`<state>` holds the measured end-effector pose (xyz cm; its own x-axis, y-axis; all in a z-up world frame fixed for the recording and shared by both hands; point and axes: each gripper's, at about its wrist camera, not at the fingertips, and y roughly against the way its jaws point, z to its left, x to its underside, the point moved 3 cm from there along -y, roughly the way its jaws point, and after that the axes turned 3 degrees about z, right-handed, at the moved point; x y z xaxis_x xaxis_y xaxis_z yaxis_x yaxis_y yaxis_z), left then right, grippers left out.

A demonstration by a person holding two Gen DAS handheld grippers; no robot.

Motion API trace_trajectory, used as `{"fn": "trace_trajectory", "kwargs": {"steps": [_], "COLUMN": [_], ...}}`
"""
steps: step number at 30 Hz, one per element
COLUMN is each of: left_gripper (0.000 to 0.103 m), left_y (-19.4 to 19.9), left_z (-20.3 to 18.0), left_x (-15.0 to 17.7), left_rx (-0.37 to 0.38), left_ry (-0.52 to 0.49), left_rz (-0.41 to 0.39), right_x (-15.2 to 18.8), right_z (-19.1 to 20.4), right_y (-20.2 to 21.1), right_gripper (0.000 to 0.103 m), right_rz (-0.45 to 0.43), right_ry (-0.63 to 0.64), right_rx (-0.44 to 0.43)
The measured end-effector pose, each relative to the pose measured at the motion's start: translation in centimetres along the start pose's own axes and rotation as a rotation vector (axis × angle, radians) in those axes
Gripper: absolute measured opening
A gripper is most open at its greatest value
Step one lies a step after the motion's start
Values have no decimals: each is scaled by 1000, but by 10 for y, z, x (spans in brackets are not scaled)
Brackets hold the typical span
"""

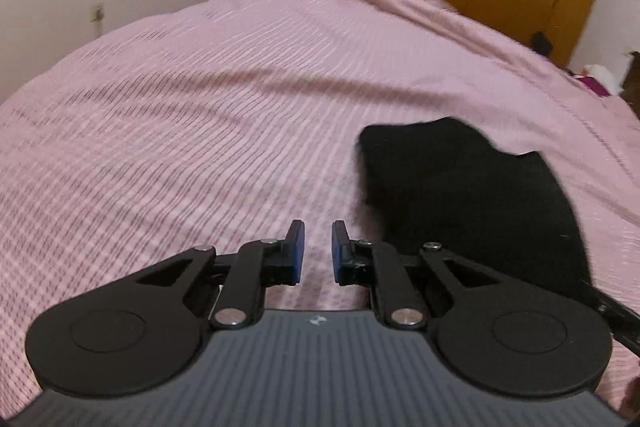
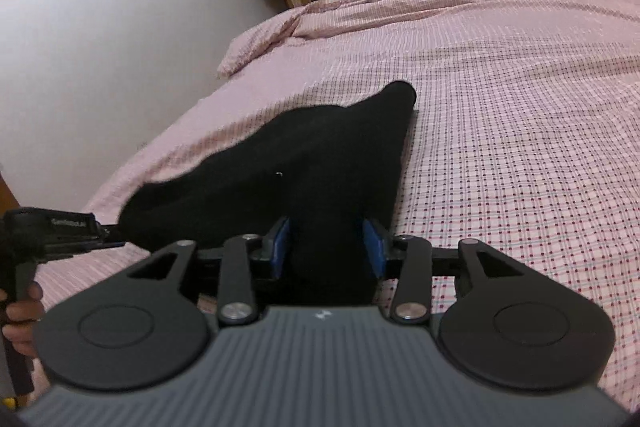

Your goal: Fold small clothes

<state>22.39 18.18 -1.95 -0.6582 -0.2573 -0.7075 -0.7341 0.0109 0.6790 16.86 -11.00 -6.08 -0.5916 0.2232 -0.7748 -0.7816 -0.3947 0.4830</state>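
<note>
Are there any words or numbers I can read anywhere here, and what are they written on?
White lettering on the left gripper, seen from the right wrist camera: too blurred to read.
Small pale logo mark on the right gripper body: a symbol, no letters.
Nothing readable on the black garment or pink bedspread.

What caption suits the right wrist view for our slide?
Right gripper fingers straddle a black fabric garment on the pink checked bedspread.

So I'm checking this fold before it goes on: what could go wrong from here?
1. The black garment sits between the right gripper's fingers, which may not be clamping it; it could slip out.
2. The left gripper has nothing between its fingers, with the garment off to its right, so one side is unsupported and the fold may skew.
</note>
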Motion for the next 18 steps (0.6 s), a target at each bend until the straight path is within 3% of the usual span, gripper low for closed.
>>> {"fn": "trace_trajectory", "kwargs": {"steps": [2, 3, 7, 18], "left_gripper": [16, 20, 56, 68], "left_y": [5, 7, 6, -56], "left_z": [-10, -16, -37, -47], "left_x": [-8, -11, -23, -37], "left_rx": [29, 39, 64, 115], "left_ry": [-42, -60, -86, -50], "left_rz": [-10, -14, -12, 84], "right_x": [-5, -7, -20, -43], "right_z": [-4, -5, -15, -35], "right_y": [4, 5, 7, -37], "right_gripper": [48, 54, 72, 72], "right_rz": [-10, -17, -41, 60], "right_ry": [-31, -43, -86, -159], "right_rx": [-13, -17, -23, -75]}}
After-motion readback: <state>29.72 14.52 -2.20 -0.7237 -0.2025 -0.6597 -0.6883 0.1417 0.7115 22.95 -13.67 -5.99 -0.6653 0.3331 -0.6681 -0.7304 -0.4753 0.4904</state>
